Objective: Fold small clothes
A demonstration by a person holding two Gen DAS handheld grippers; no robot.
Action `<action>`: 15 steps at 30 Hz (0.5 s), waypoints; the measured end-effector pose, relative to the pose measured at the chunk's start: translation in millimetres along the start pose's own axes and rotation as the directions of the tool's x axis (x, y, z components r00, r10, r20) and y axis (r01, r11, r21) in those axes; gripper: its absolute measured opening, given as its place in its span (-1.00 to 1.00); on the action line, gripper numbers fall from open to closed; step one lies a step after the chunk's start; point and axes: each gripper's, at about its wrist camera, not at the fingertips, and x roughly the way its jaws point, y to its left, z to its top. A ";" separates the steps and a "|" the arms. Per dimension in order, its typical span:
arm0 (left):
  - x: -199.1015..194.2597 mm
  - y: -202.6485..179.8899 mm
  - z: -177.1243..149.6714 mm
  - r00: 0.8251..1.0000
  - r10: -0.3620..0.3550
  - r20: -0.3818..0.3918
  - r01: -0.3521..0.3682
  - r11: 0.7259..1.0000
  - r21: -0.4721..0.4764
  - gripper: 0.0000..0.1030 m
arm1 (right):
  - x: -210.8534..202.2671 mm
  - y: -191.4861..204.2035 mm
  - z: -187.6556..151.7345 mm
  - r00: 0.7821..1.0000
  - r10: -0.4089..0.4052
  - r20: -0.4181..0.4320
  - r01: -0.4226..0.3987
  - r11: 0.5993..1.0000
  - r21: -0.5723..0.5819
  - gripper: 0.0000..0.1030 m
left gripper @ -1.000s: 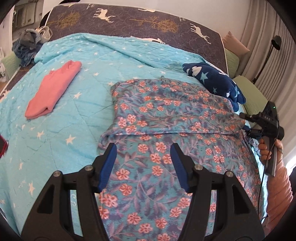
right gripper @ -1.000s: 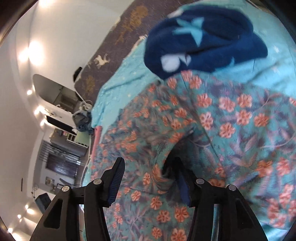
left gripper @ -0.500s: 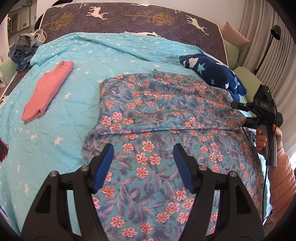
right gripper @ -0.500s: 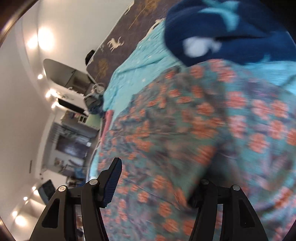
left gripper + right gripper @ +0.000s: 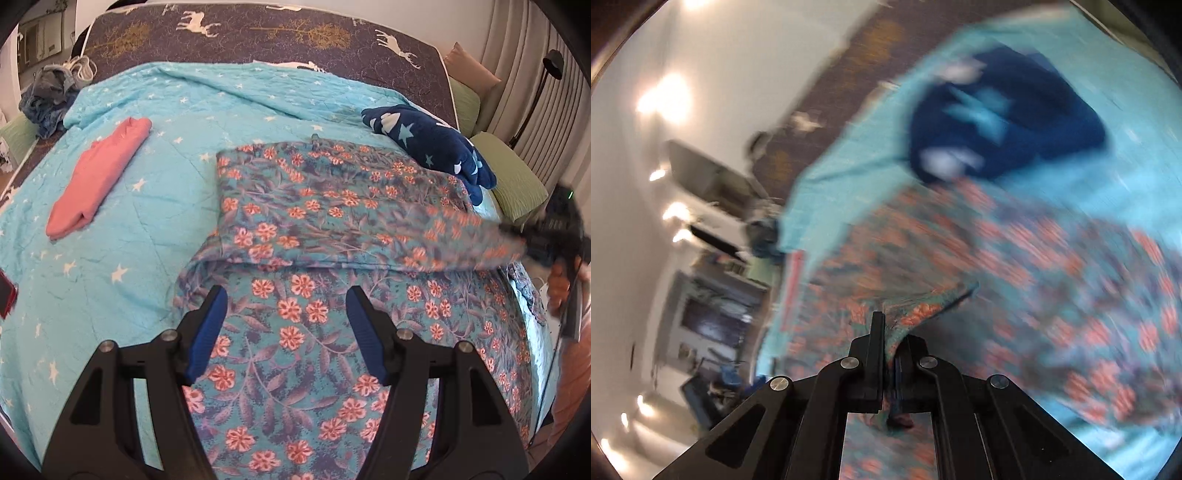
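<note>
A teal floral garment (image 5: 332,221) with orange flowers lies spread on the bed, its far part folded over the near part. My left gripper (image 5: 286,332) is open and empty, hovering over the garment's near half. My right gripper (image 5: 890,339) is shut on a pinched edge of the floral garment (image 5: 923,310); that view is blurred by motion. In the left wrist view the right gripper (image 5: 524,240) holds the folded layer's right corner, lifted a little off the bed.
A folded pink garment (image 5: 99,177) lies at the left on the turquoise star blanket (image 5: 129,277). A navy star garment (image 5: 432,144) lies at the far right beside green pillows (image 5: 517,177). A heap of clothes (image 5: 48,99) sits at the far left corner.
My right gripper has closed on the floral garment's edge and is pulling it fast. My left gripper has drawn back slightly and stays open.
</note>
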 end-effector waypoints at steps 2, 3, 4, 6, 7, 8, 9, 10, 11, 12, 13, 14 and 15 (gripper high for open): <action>3.8 1.2 -2.4 1.000 -0.003 -0.012 0.003 1.000 -0.004 0.30 | 9.2 -27.0 -9.9 0.998 -0.014 -0.064 0.019 0.997 0.074 -0.89; 4.9 1.4 -3.0 1.000 0.000 -0.016 0.000 1.000 -0.003 0.30 | 10.8 -33.4 -13.2 0.997 -0.022 -0.069 0.027 0.996 0.083 -0.84; 5.8 1.8 -3.1 1.000 0.003 -0.018 -0.003 1.000 -0.001 0.30 | 11.2 -39.3 -16.1 0.998 -0.020 -0.066 0.026 0.996 0.088 -0.74; 6.9 2.8 -1.2 1.000 0.009 -0.019 -0.009 1.000 0.000 0.30 | 11.2 -46.1 -18.4 0.998 0.031 -0.061 -0.024 0.994 0.111 -0.45; 7.0 3.7 0.3 1.000 0.011 -0.017 -0.011 1.000 -0.003 0.30 | 12.3 -47.5 -18.0 0.995 0.072 -0.066 -0.064 0.990 0.122 -0.19; 7.1 4.7 2.4 1.000 0.012 -0.014 -0.012 1.000 -0.007 0.31 | 14.1 -47.8 -16.8 0.991 0.116 -0.074 -0.105 0.986 0.131 -0.03; 7.1 5.4 4.1 1.000 0.012 -0.010 -0.012 1.000 -0.010 0.31 | 17.6 -47.4 -14.8 0.983 0.163 -0.084 -0.150 0.978 0.142 0.18; 7.2 6.0 6.1 1.000 0.012 -0.007 -0.012 1.000 -0.015 0.31 | 20.5 -47.0 -11.6 0.977 0.195 -0.091 -0.180 0.972 0.154 0.21; 7.4 6.3 7.7 1.000 0.013 -0.004 -0.013 1.000 -0.019 0.31 | 25.4 -46.5 -7.0 0.972 0.215 -0.092 -0.197 0.966 0.169 0.21; 7.5 6.3 8.8 1.000 0.012 -0.001 -0.012 1.000 -0.023 0.31 | 29.9 -46.0 -1.2 0.972 0.219 -0.082 -0.200 0.961 0.193 0.21; 7.3 5.8 9.1 1.000 0.011 0.000 -0.011 1.000 -0.025 0.31 | 33.0 -46.0 4.4 0.974 0.215 -0.070 -0.195 0.956 0.217 0.21; 7.0 5.6 9.2 1.000 0.006 0.001 -0.006 1.000 -0.026 0.31 | 35.7 -45.4 11.0 0.976 0.213 -0.052 -0.195 0.952 0.234 0.18; 6.9 5.4 9.1 1.000 0.004 0.001 -0.004 1.000 -0.025 0.31 | 35.3 -42.6 17.0 0.977 0.212 -0.033 -0.199 0.954 0.222 -0.10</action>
